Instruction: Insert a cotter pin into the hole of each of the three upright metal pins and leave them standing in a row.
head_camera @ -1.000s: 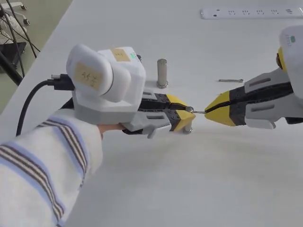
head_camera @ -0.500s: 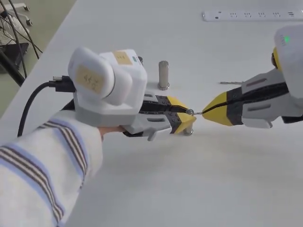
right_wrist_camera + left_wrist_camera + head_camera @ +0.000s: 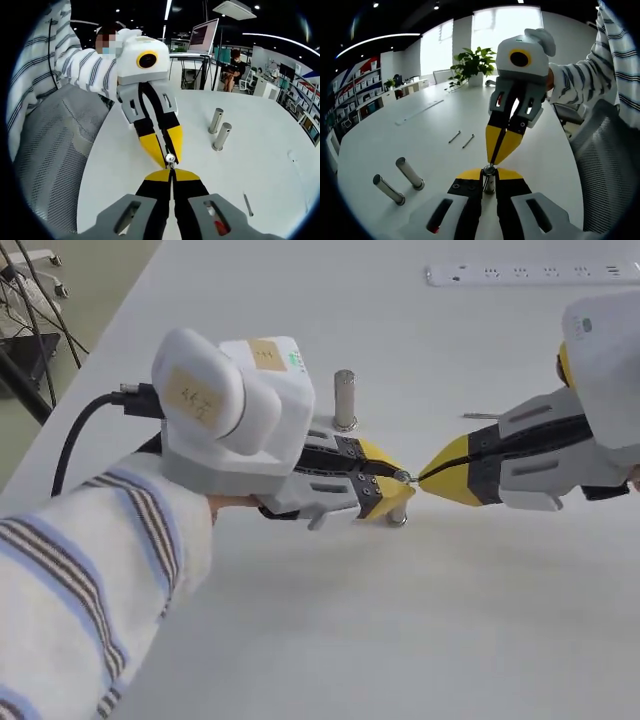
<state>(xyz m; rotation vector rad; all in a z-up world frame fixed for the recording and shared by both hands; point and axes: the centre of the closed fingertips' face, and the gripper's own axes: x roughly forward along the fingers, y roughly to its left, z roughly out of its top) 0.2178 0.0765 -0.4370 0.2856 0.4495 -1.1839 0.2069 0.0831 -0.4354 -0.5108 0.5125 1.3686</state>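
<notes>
- Closing the gap seen a second ago, the right gripper (image 3: 424, 476) has brought its yellow tips almost to the head of the metal pin (image 3: 397, 516).
- Clamped on that metal pin, the left gripper (image 3: 397, 490) holds it upright on the white table (image 3: 330, 620).
- The right jaws are pinched on a cotter pin (image 3: 411, 478); only a short sliver shows.
- Two more upright pins (image 3: 410, 173) stand off to the side, near each other, with loose cotter pins (image 3: 454, 136) beyond.

Three metal pins: metal pin (image 3: 489, 181), metal pin (image 3: 410, 173), metal pin (image 3: 387, 189). Two loose cotter pins mid-bench: cotter pin (image 3: 454, 136), cotter pin (image 3: 468, 141). One power strip (image 3: 530, 272) along the bench's far edge. One potted plant (image 3: 472, 62).
</notes>
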